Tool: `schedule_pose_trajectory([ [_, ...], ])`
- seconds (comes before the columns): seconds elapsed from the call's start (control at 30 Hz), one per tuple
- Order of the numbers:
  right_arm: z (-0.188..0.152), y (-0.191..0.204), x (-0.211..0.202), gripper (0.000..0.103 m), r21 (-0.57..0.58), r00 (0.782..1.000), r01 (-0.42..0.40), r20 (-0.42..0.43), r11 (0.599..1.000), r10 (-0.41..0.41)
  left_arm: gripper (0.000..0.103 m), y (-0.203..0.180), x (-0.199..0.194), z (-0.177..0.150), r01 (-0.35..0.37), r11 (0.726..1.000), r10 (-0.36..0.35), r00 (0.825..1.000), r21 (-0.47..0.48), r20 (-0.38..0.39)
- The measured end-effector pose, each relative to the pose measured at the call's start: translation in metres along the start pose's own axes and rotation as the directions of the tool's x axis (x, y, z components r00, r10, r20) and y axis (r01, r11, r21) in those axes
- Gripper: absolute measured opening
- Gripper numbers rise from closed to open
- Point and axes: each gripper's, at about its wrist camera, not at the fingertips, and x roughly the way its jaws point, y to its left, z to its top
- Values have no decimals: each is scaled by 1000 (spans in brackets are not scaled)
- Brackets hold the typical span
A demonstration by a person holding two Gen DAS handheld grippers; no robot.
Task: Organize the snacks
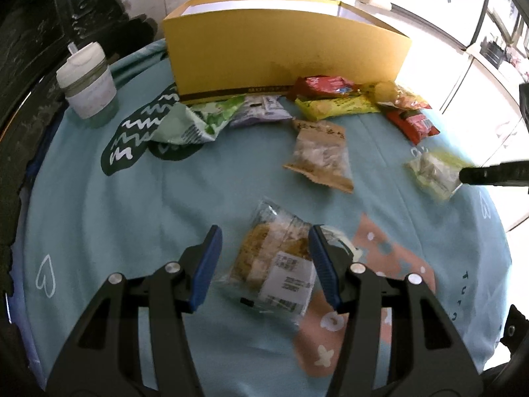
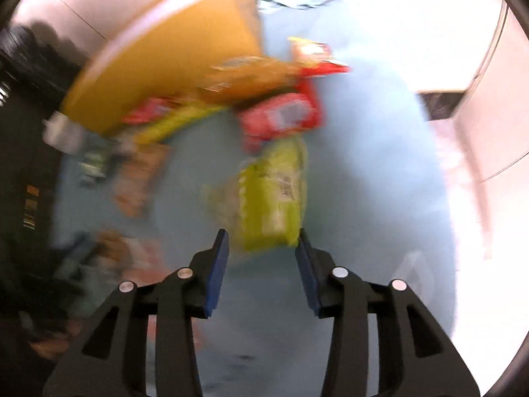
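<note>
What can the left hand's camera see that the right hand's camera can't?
Only the left camera shows the white cup with its lid, the dark zigzag sock, and the left gripper with open jaws around a clear packet of noodle snack.

Only the right camera, which is blurry, shows the right gripper with open jaws, right behind the yellow-green packet.

Both show the yellow box, the red and yellow snack packets beside it, and the blue cloth.
</note>
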Motion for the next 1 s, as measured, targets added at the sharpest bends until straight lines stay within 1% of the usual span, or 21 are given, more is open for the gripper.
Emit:
schedule_pose_trajectory([
  [0.07, -2, 7, -1, 48, -71, 998, 68, 21, 995, -67, 55, 0, 0, 1, 0, 1000, 0, 1000, 3, 0],
  [0.13, -6, 26, -2, 66, -178, 982, 186, 77, 966, -175, 55, -2, 1, 2, -1, 1000, 1, 1000, 11, 0],
  [0.23, -11, 55, 0, 72, -325, 945, 322, 173, 889, -278, 55, -6, 2, 2, -3, 1000, 3, 1000, 26, -1],
  [0.27, -15, 68, 4, 74, -390, 932, 360, 201, 847, -303, 55, -6, 2, 2, -2, 1000, 2, 1000, 31, -1],
  [0.33, -19, 81, 13, 89, -470, 925, 380, 221, 797, -310, 55, -6, 3, 1, 1, 999, -1, 1000, 32, -4],
  [0.37, -22, 88, 19, 91, -510, 937, 347, 211, 787, -277, 56, -6, 3, 1, 2, 999, -2, 1000, 33, -4],
  [0.43, -25, 95, 32, 92, -549, 939, 344, 196, 762, -283, 56, -6, 3, 1, 4, 999, -4, 1000, 38, 1],
  [0.47, -25, 95, 40, 93, -557, 941, 337, 173, 759, -291, 57, -6, 3, 0, 1, 999, -2, 1000, 41, 3],
  [0.53, -25, 91, 53, 96, -547, 958, 275, 92, 790, -271, 59, -6, 4, 0, -1, 999, 1, 1000, 39, 4],
  [0.57, -22, 84, 53, 102, -508, 966, 254, 84, 823, -246, 59, -5, 5, 1, 6, 999, -6, 1000, 33, 6],
  [0.6, -20, 82, 57, 102, -486, 971, 228, 53, 844, -233, 59, -4, 4, 1, 11, 999, -11, 1000, 30, 9],
  [0.67, -14, 66, 62, 102, -387, 986, 144, -26, 911, -167, 62, -4, 6, 1, 26, 999, -26, 1000, 25, 7],
  [0.73, -14, 62, 64, 102, -364, 988, 115, -51, 924, -143, 76, -5, 11, 0, 46, 999, -45, 999, 21, -12],
  [0.77, -14, 62, 64, 102, -366, 988, 114, -52, 924, -142, 78, -6, 18, -2, 56, 998, -55, 998, 24, -41],
  [0.8, -15, 64, 63, 96, -365, 991, 101, -48, 926, -127, 78, -8, 23, -5, 54, 998, -51, 996, 36, -67],
  [0.83, -16, 66, 59, 81, -365, 993, 96, -29, 926, -115, 78, -11, 26, -8, 41, 998, -37, 996, 53, -78],
  [0.87, -15, 69, 55, 71, -364, 995, 87, -18, 927, -101, 78, -12, 28, -10, 35, 997, -30, 996, 63, -81],
  [0.9, -13, 68, 53, 47, -352, 996, 78, -19, 933, -91, 78, -13, 30, -12, 27, 997, -21, 997, 76, -81],
  [0.93, -9, 66, 51, 28, -327, 997, 49, -35, 944, -64, 70, -14, 30, -13, 20, 996, -14, 997, 85, -77],
  [0.97, -10, 65, 51, 25, -307, 998, 24, -51, 951, -42, 57, -15, 30, -14, 9, 995, -3, 998, 100, -62],
  [1.0, -12, 66, 51, 17, -309, 998, 17, -59, 951, -37, 56, -15, 28, -13, 11, 994, -6, 999, 109, -51],
])
